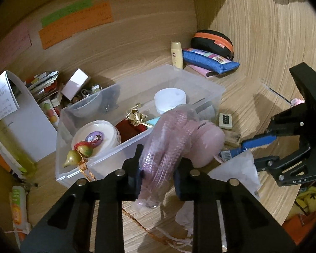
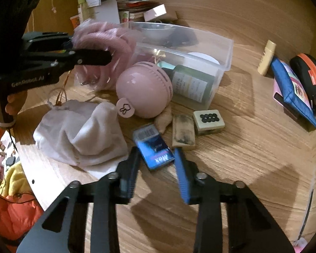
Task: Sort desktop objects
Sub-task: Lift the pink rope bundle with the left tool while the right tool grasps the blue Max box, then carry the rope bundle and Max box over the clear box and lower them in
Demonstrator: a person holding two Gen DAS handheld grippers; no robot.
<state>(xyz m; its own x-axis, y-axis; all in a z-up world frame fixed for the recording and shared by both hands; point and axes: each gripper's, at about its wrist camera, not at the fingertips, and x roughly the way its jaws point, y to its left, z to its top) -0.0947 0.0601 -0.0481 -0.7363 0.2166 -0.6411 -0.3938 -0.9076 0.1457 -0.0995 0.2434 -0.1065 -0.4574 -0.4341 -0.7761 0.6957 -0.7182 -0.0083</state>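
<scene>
The pink braided cord (image 1: 161, 154), wrapped in clear plastic, is pinched between the fingers of the left gripper (image 1: 158, 176), held just above the wooden desk (image 2: 252, 147) at the near edge of the clear plastic bin (image 1: 99, 164). From the right wrist view the same bundle hangs against the bin's end wall, and the left gripper's black body reads "GenRobot.AI".

Just beside the cord sits a round pink case (image 2: 144, 89) with small dark lettering along its seam that is too small to read, and a round tag showing a rabbit outline. A crumpled white cloth bag (image 2: 80, 135) lies near it.

The right gripper (image 2: 157, 168) has its fingers spread apart around the near end of a blue packet (image 2: 152, 147) marked "Max"; the pads look close to its sides, but I cannot tell whether they touch. On the other view this gripper's frame shows "DAS".

Next to the packet lie a worn beige block (image 2: 183, 133) and a mahjong tile (image 2: 208, 120) with eight black dots.

Inside the bin are a white tub with a purple sticker (image 1: 95, 137), a white roll (image 1: 170, 100), a red pouch with gold ribbon (image 1: 132, 124) and a green labelled bottle (image 2: 191, 83) whose print is unreadable.

Further back stand a cream tube (image 1: 177, 54), a blue pencil case (image 1: 208, 60) and a black case with an orange zip (image 1: 213, 40). Coloured notes (image 1: 75, 24) on the wall carry blurred handwriting.
</scene>
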